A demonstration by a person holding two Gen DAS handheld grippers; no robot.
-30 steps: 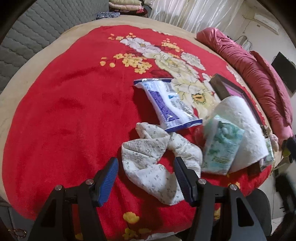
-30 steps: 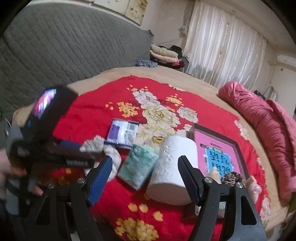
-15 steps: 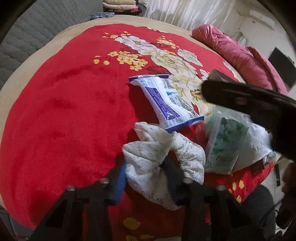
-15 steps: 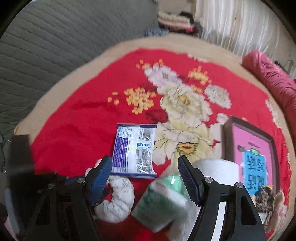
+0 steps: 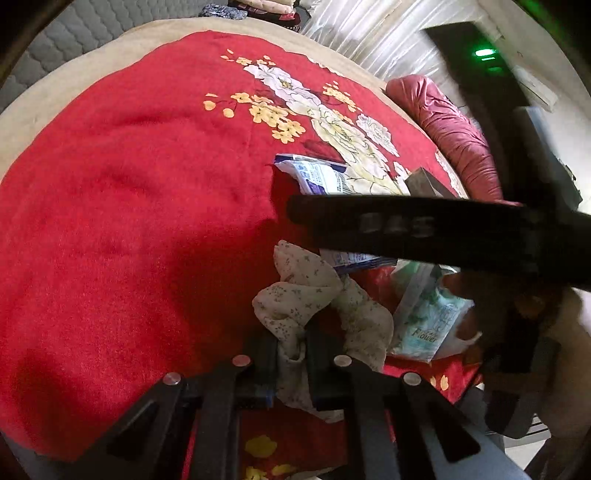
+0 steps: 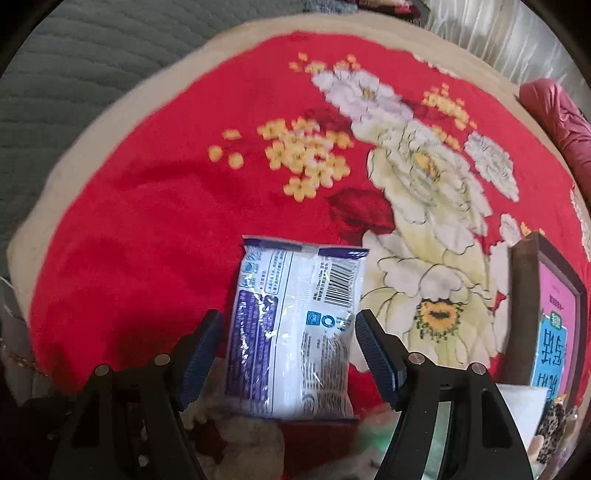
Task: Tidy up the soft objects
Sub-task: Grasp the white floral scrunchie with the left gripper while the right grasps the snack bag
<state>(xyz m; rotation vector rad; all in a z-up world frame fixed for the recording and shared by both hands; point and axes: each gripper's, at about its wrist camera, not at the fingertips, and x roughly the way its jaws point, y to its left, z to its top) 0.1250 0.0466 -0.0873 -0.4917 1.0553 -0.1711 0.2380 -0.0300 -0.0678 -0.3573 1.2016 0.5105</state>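
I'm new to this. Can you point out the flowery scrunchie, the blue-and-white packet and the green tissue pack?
Flowery scrunchie (image 5: 295, 291): left wrist view, upper folds.
Blue-and-white packet (image 6: 295, 325): right wrist view, middle.
Green tissue pack (image 5: 428, 317): left wrist view, printed front.

A red floral blanket (image 6: 155, 206) covers the bed, with grey quilted headboard (image 6: 74, 74) and pale curtains (image 5: 369, 33) behind.

In the left wrist view a dark blurred bar (image 5: 443, 229) crosses the right half, hiding most of the blue packet (image 5: 317, 177) and the top of the green pack (image 5: 424, 317). Lower right of the right wrist view — a frame (image 6: 546, 317) runs off the edge, a green smear (image 6: 373, 435) unreadable.
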